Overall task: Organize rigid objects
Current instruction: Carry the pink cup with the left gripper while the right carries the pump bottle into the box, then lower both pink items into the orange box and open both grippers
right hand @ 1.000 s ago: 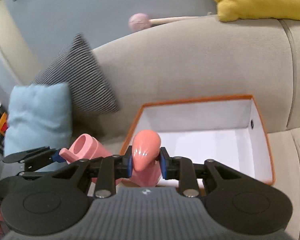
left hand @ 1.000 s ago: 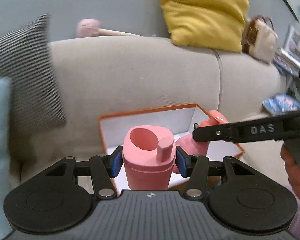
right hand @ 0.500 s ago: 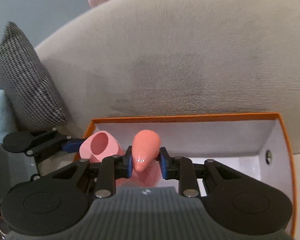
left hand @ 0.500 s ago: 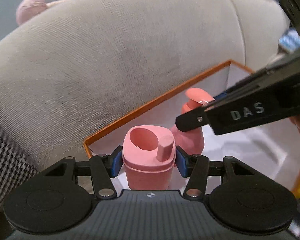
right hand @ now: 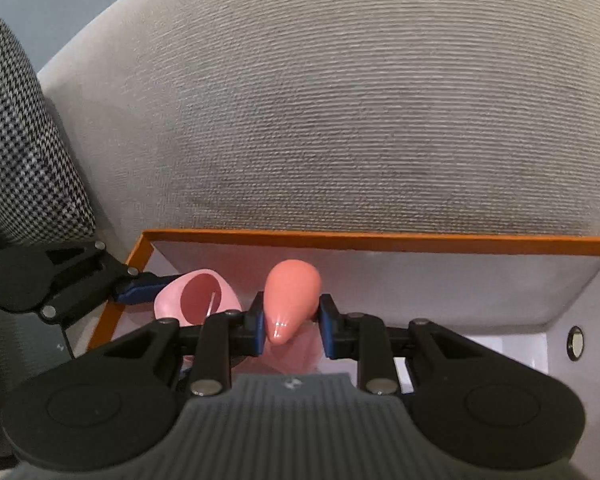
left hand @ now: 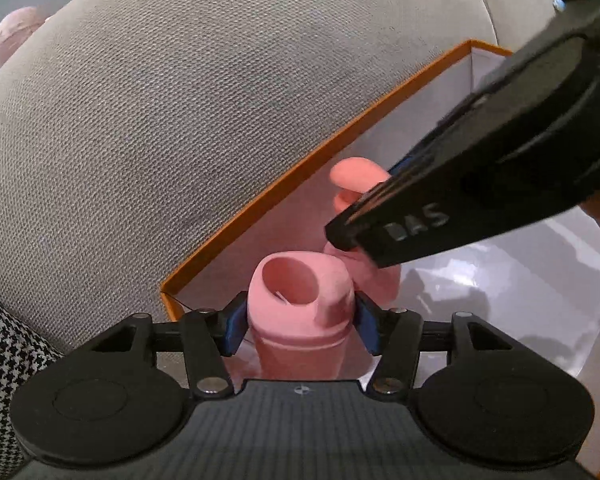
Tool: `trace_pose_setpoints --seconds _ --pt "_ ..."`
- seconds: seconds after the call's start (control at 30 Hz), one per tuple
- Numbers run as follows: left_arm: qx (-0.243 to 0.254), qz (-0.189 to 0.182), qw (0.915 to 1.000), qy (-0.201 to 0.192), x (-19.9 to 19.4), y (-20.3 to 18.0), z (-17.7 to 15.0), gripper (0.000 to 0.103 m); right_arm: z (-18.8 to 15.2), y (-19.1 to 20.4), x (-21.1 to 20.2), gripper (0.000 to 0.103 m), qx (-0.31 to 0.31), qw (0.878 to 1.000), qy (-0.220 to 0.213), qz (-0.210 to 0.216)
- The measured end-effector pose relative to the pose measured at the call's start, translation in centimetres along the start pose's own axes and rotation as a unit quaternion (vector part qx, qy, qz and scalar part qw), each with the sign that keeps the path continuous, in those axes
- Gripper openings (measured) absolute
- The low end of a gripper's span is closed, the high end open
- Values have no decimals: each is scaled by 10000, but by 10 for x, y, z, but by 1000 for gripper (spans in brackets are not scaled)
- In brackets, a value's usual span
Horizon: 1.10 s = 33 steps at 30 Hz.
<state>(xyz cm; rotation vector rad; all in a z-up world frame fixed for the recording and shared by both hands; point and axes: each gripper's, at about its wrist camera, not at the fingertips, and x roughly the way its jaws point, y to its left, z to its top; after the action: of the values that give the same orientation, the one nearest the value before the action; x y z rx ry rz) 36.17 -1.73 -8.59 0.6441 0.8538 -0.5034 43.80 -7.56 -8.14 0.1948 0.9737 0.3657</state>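
A pink lidded cup (left hand: 300, 300) stands low inside the white, orange-rimmed box (left hand: 300, 168), near its left corner. It sits between the blue pads of my left gripper (left hand: 300, 328), whose jaws are opening, with thin gaps beside the cup. My right gripper (right hand: 292, 332) is shut on a coral teardrop-shaped piece (right hand: 292, 300), held just over the box's floor beside the cup (right hand: 198, 300). In the left wrist view the right gripper's fingers (left hand: 380, 232) cross in front of that coral piece (left hand: 356, 174). The cup's base is hidden.
The box (right hand: 380, 237) rests on a grey sofa against its backrest (right hand: 340, 100). A houndstooth cushion (right hand: 16, 140) leans at the left. A pink round object (left hand: 12, 36) lies on top of the backrest. White floor of the box (right hand: 500, 348) shows to the right.
Both grippers came down and forward into the box with their objects. The pink cup has tilted and turned between the left pads, which have spread slightly. The right grip is unchanged.
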Motion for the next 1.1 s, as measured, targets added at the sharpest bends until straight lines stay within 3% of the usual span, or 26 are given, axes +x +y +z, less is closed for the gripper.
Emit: trace_pose_setpoints --seconds 0.13,0.43,0.7,0.83,1.1 --pt "0 169 9997 -189 -7 -10 -8 81 -2 6 1 27 -124 9999 -49 -97" --pt "-772 71 9938 -794 -62 10 -38 86 -4 6 0 27 -262 9994 -4 -232" --pt "-1821 -92 9827 -324 -54 30 -59 87 -5 26 10 28 -629 9977 -30 -259" --pt "-2034 -312 9785 -140 -30 40 -56 71 -2 28 11 34 -694 9976 68 -5" --pt "-1941 -406 9801 19 3 44 -44 56 -5 21 -5 40 -1094 9914 581 413"
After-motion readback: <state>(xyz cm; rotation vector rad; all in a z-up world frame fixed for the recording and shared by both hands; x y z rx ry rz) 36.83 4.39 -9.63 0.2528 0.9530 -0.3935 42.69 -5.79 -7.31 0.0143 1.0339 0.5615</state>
